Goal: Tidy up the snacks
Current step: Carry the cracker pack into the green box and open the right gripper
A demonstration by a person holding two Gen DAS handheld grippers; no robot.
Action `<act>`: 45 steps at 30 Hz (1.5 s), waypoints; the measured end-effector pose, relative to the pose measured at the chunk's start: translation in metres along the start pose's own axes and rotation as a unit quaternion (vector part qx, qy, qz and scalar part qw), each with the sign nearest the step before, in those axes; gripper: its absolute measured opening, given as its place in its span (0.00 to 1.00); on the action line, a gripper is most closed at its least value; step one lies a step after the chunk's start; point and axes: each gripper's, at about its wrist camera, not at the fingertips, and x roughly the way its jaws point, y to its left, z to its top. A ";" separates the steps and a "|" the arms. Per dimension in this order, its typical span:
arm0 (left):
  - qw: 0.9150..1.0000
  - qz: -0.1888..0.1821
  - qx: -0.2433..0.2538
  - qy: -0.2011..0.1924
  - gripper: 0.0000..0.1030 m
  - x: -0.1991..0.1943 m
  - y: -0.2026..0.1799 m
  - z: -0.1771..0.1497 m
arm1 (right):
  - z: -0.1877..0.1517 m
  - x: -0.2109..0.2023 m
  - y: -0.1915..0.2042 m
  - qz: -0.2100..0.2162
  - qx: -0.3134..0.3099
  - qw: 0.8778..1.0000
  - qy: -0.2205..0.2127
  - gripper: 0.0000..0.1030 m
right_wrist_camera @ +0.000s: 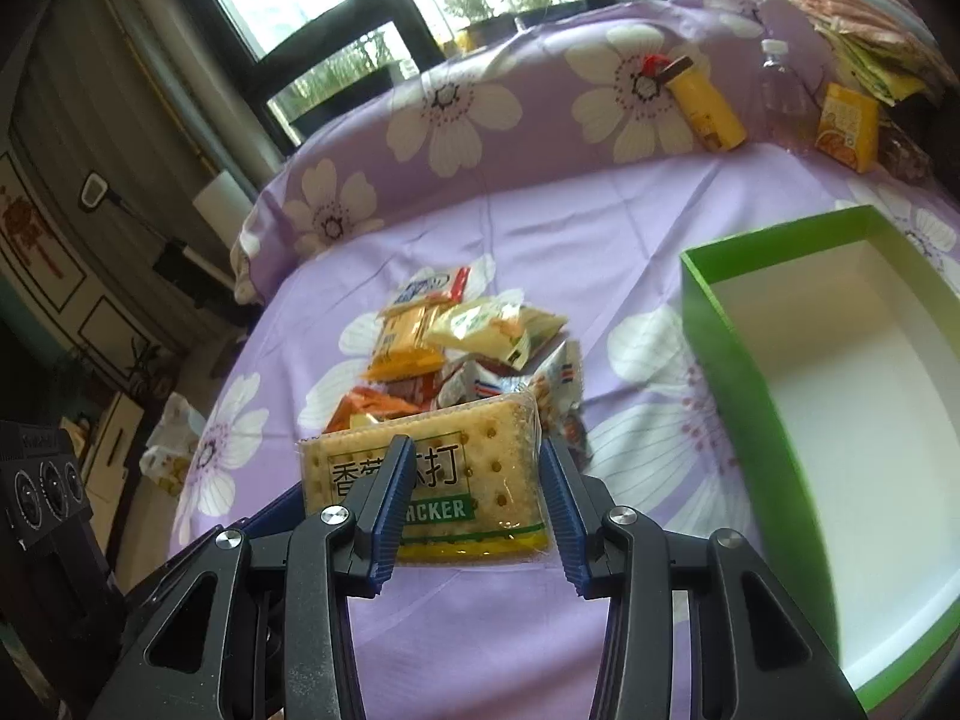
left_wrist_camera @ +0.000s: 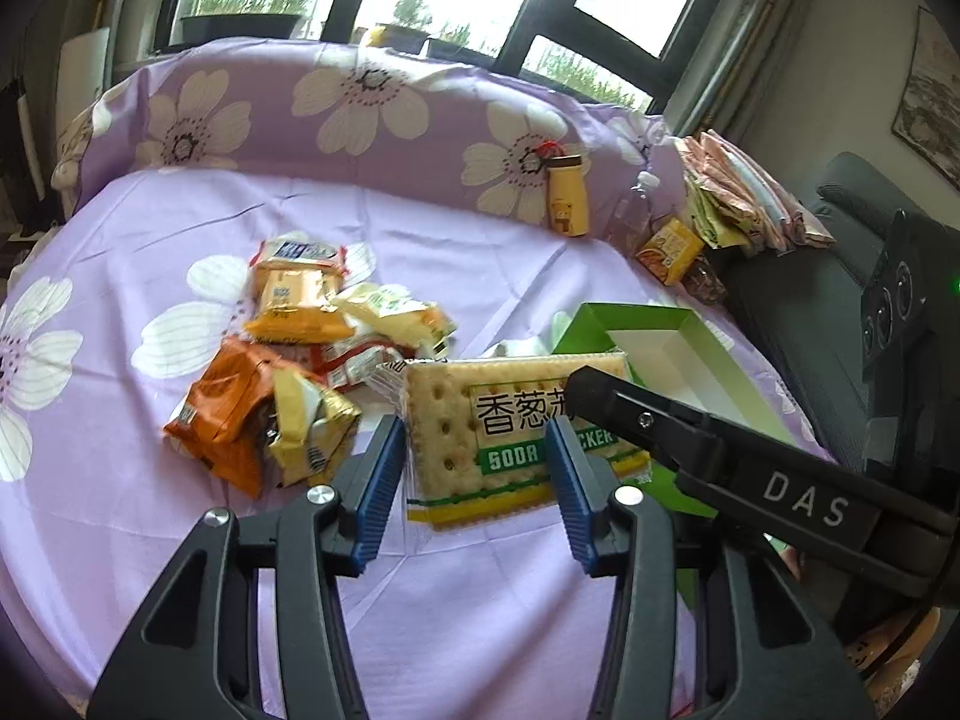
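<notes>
One clear-wrapped soda cracker packet (right_wrist_camera: 429, 474), green-banded label.

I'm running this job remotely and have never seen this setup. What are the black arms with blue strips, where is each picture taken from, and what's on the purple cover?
There is no robot. A person carries a black tool with two blue ribbed fingers in each hand. Each picture comes from a fisheye camera on one tool, looking along its fingers: one from the left hand-held gripper, the other from the right hand-held gripper. On the purple flowered cloth lie a pile of small snack packets and an open green cardboard box, empty as far as shown. The clear soda cracker packet sits between both pairs of fingers. The right one is shut on it; I cannot judge the left's grip.
</notes>
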 end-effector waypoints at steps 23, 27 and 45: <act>0.984 -0.112 0.115 0.082 0.44 0.088 -0.158 0.004 | 0.011 -0.098 -0.154 -0.130 0.165 0.975 -0.077 0.44; 0.980 -0.110 0.128 0.109 0.43 0.107 -0.171 -0.002 | 0.005 -0.097 -0.181 -0.138 0.199 0.968 -0.066 0.44; 0.972 -0.061 0.143 0.176 0.24 0.144 -0.186 -0.032 | 0.001 -0.072 -0.206 -0.162 0.226 0.960 -0.018 0.44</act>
